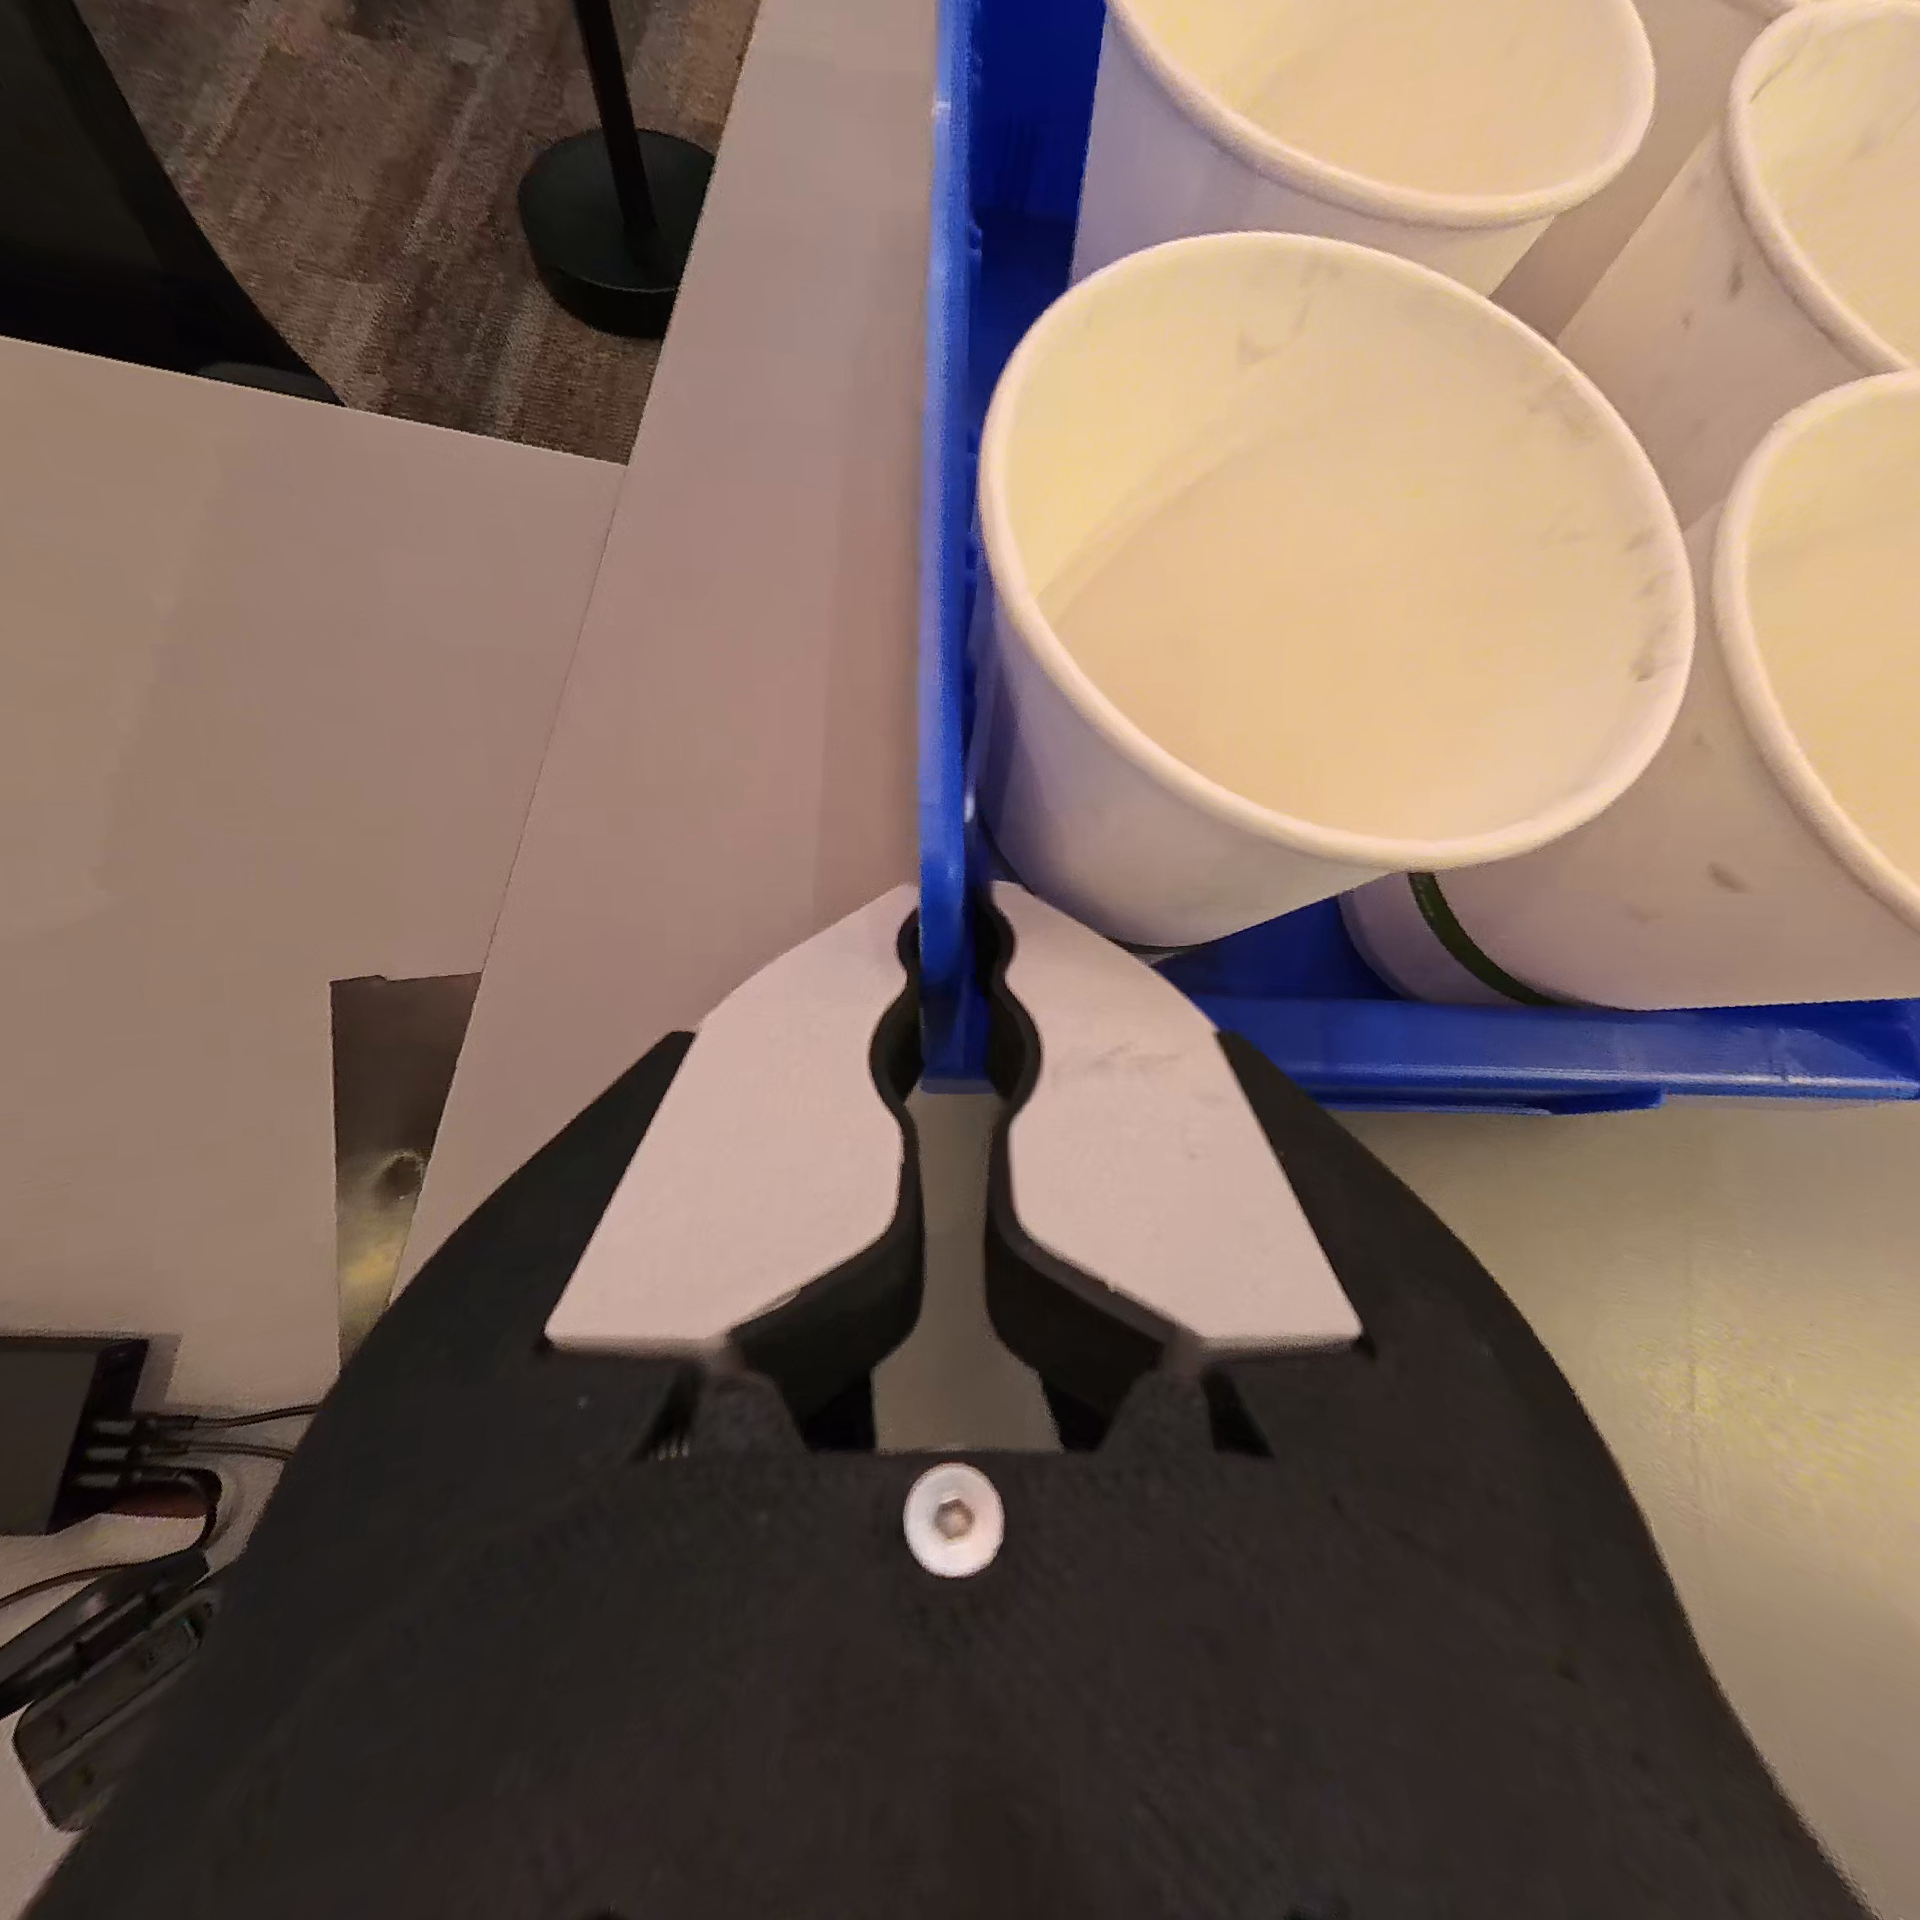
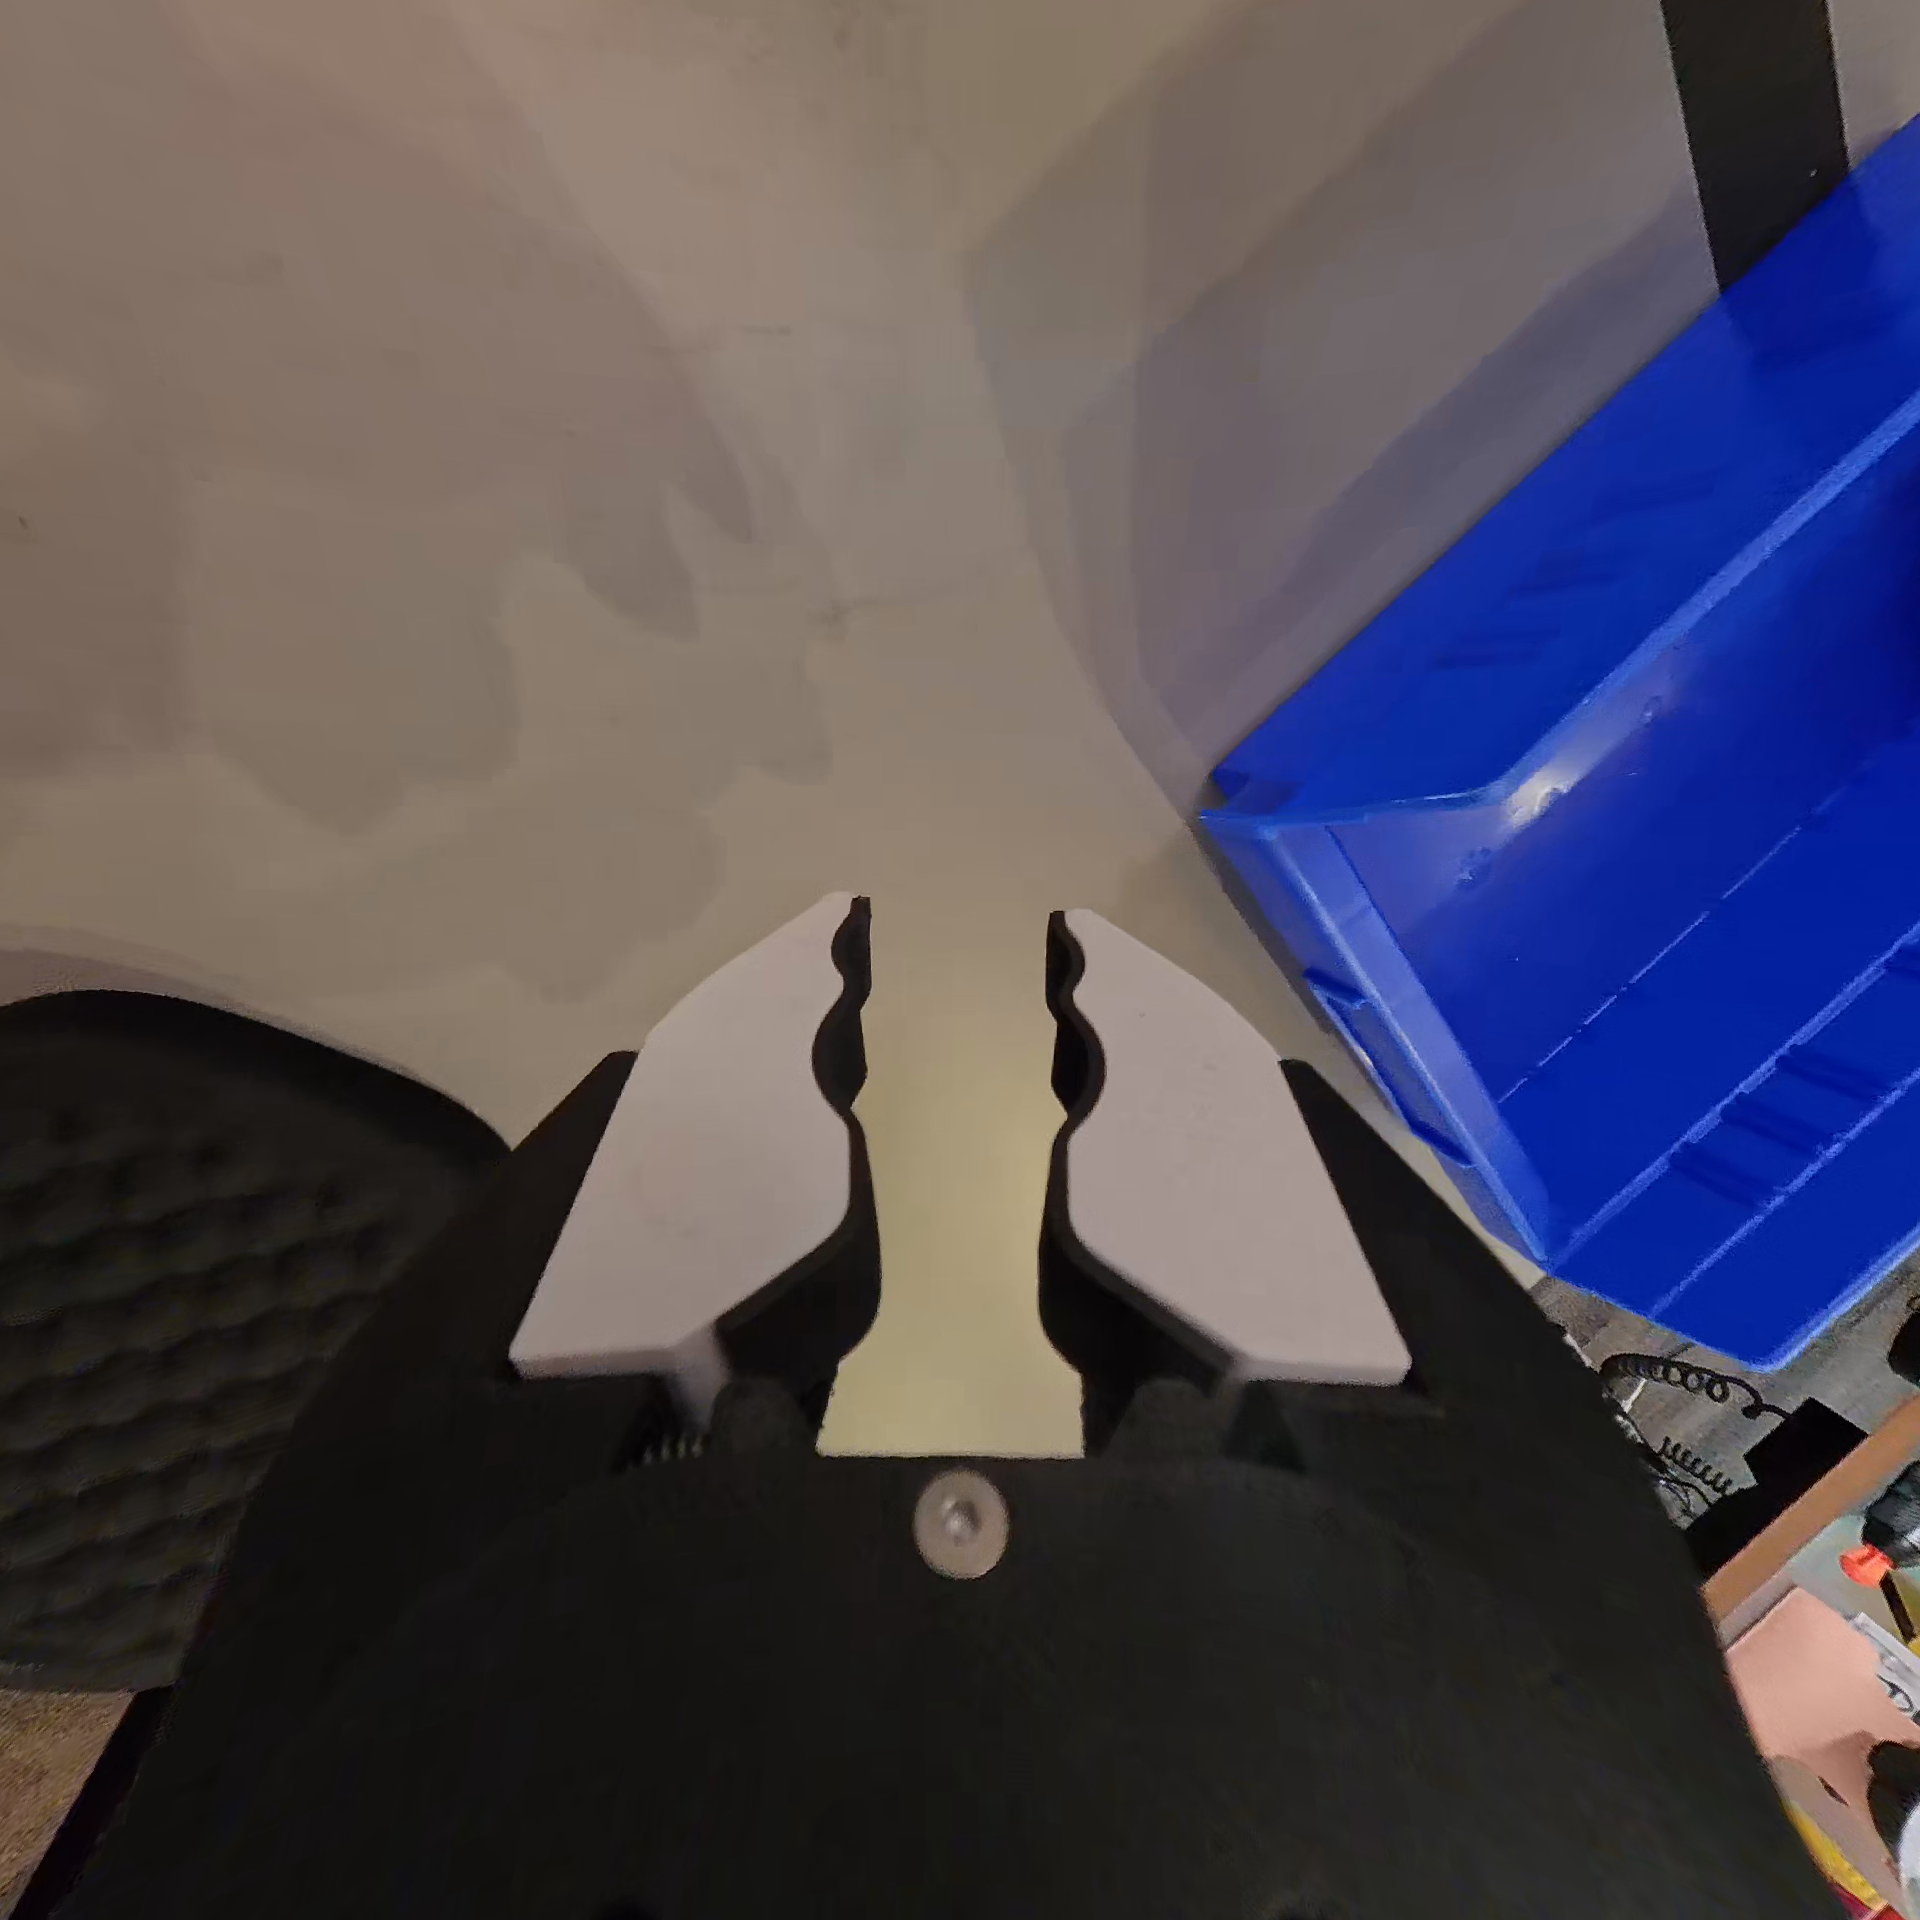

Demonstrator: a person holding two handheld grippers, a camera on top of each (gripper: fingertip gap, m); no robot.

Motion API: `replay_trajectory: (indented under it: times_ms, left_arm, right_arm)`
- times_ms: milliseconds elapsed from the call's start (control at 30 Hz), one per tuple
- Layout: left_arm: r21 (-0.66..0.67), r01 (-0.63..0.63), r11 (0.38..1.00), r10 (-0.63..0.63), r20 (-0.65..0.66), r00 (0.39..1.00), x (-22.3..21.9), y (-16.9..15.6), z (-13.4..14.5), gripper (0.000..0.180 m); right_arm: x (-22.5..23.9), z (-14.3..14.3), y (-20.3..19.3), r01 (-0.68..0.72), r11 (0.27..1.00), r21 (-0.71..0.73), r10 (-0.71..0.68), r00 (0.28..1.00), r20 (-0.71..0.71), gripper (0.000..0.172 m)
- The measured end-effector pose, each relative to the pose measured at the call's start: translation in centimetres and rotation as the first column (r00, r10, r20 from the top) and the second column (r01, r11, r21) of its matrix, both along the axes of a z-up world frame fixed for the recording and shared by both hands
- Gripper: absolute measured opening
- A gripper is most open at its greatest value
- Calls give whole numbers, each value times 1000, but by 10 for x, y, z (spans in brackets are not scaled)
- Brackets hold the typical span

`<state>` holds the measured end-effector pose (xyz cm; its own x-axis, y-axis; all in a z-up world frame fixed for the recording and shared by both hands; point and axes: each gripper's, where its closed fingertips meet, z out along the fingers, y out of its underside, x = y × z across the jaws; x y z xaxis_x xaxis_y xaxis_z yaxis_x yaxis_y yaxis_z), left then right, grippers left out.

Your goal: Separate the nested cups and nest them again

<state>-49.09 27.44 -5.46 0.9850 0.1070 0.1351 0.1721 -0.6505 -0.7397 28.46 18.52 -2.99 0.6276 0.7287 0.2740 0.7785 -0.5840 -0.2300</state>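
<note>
Both wrist views close, downward

Pale table (image 2: 727, 520) carries 2 blue bins (image 1: 1455, 1039) (image 2: 1610, 831).

Left gripper (image 1: 948, 935): clamped on blue bin (image 1: 1455, 1049) wall.
Cups (image 1: 1340, 561): white, crowded inside bin.

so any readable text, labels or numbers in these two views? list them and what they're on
None readable in either view.
Paper cups: plain white, with grey scuffs but no print.
Blue crate held at its wall by the left tool: no label visible.
Blue bin: moulded marks only, no lettering.
Clutter at the lower right edge: too small and blurred to read.
</note>
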Motion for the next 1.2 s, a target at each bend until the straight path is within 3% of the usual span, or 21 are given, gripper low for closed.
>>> replay_trajectory:
  times_ms: [33, 100, 267, 367, 533, 633, 833, 967, 1067, 1200]
  left_arm:
    - [-7, -1, 1000, 1, 1, 1000, -1, -1, -1, 25]
    - [-28, -7, 1000, 8, 46, 999, -4, -8, -2, 65]
    - [-46, -11, 999, 17, 131, 991, -3, -54, -2, 86]
    - [-53, 59, 997, -51, 141, 989, 19, -90, -2, 87]
    - [-81, 255, 963, -240, 163, 957, 91, -146, -3, 96]
    - [-52, 330, 943, -318, 161, 934, 129, -161, -2, 100]
    - [-18, 407, 913, -399, 162, 903, 179, -164, -15, 112]
    - [-13, 408, 913, -402, 149, 903, 190, -161, -19, 116]
    - [-79, 418, 905, -408, 118, 905, 190, -166, -31, 116]
    - [-163, 441, 883, -434, 77, 898, 188, -182, -41, 119]
  right_arm:
    - [-1, 0, -2, 4, 1000, 0, -4, 1000, 0, 33]
    - [-1, -1, -6, 19, 1000, 2, -19, 1000, 0, 34]
    - [-2, -9, -27, 88, 996, -8, -88, 994, -64, 39]
    - [-13, -15, -43, 150, 989, -5, -148, 972, -185, 43]
    - [-26, -25, -69, 245, 970, 3, -230, 913, -337, 57]
    - [-32, -29, -74, 260, 964, 50, -222, 896, -384, 65]
    - [-30, -30, -68, 408, 899, 159, -251, 777, -577, 85]
    - [-18, -44, -83, 417, 885, 207, -259, 810, -526, 90]
    - [-14, -49, -94, 383, 896, 224, -243, 846, -474, 92]
    - [-14, -55, -110, 405, 894, 191, -281, 840, -465, 97]
